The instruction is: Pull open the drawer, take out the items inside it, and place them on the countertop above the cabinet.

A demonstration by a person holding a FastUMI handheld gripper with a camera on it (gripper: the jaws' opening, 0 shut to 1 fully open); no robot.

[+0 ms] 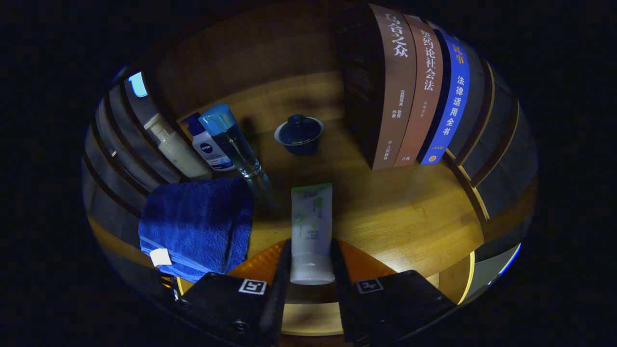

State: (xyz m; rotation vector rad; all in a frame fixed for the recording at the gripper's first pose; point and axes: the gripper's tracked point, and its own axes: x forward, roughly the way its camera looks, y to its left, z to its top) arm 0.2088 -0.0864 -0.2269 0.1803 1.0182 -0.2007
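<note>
A white tube with green print (311, 217) sits between the two fingers of my gripper (311, 246), cap end toward me. Both fingers press on its lower part, so the gripper is shut on it. The tube points forward over the wooden countertop (400, 212). I cannot tell whether it rests on the wood or hangs just above it. A folded blue towel (197, 226) lies on the countertop just left of the tube and the left finger.
Beyond the towel stand a white pump bottle (173, 147), a small white and blue bottle (209, 147) and a clear bottle with a blue cap (231, 140). A dark lidded cup (299, 134) sits ahead. Upright books (409, 86) stand ahead to the right. Slatted walls flank both sides.
</note>
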